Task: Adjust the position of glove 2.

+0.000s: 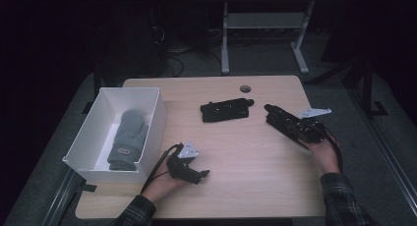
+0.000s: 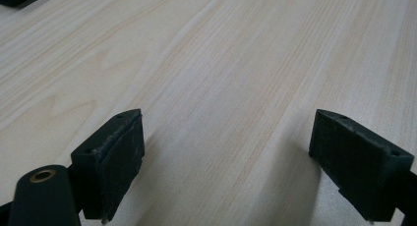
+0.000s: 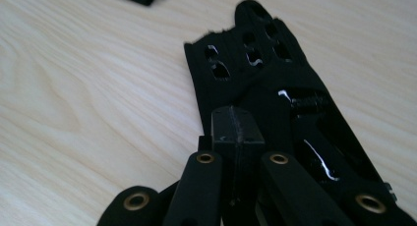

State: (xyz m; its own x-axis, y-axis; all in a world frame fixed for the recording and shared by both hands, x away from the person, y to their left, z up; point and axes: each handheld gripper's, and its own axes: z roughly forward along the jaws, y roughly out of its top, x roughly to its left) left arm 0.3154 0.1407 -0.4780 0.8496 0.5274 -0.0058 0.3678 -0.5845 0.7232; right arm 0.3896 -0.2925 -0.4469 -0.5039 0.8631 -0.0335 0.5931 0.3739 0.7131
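the black glove (image 3: 275,93) runs under the right gripper (image 3: 235,130), its cuff hidden.

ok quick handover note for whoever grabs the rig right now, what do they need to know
Left tongs: open, nothing between them, low over bare table near the white box.
Right tongs: shut, lying against the near black glove at the right side of the table; whether fabric is pinched cannot be told.
Things: a grey mitten lies in the box; the second black glove lies mid-table, untouched.
Done: mitten is boxed.
Left, probably: both black gloves go into the box; check the right grip first.
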